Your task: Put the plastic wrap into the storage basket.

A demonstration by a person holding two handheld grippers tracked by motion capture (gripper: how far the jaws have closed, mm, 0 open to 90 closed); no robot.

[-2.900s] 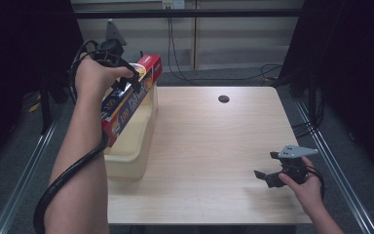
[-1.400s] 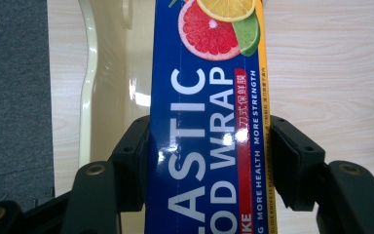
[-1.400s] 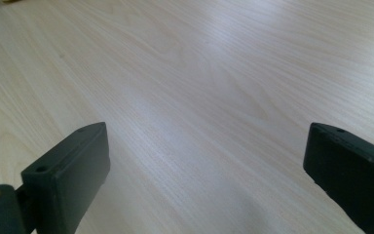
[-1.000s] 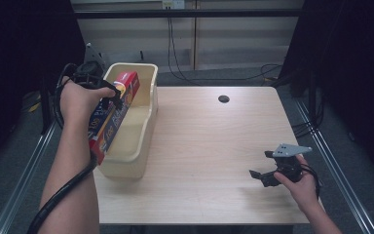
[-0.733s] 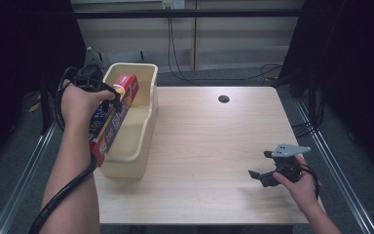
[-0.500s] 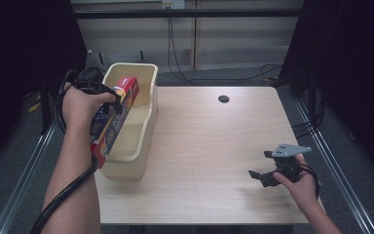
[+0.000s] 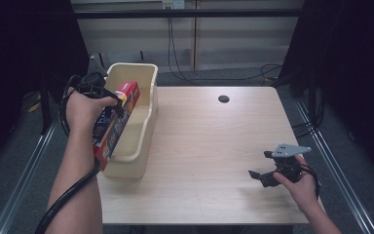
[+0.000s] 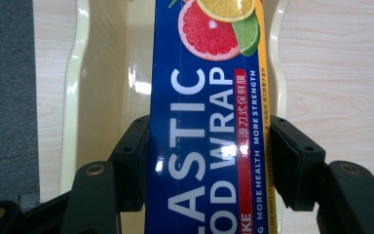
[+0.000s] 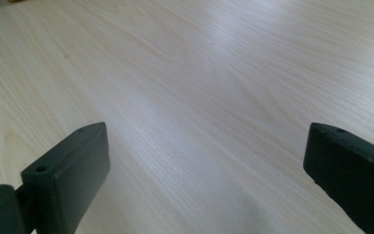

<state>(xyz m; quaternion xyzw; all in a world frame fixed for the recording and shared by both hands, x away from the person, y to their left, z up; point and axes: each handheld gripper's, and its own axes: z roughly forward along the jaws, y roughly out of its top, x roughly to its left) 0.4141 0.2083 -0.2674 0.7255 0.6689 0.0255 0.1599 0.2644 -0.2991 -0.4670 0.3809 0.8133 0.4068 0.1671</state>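
Note:
A long blue and red plastic food wrap box [image 7: 116, 124] hangs lengthwise over a cream plastic bin [image 7: 143, 124] at the table's left edge. My left gripper [image 7: 108, 103] is shut on the box. In the left gripper view both black jaws press the sides of the plastic wrap box [image 8: 207, 131], with the bin [image 8: 102, 87] below it. My right gripper [image 7: 259, 178] rests low over the table near its front right, open with nothing between its jaws. The right gripper [image 9: 204, 170] faces bare wood in its own view.
The light wooden table [image 7: 214, 146] has a dark round cable hole [image 7: 223, 99] at the back. Metal rails run along both sides of the table. Cables lie on the floor behind it.
My left hand has lowered the box and swung it in line with the bin, then eased it further right over the bin. The right gripper has barely moved.

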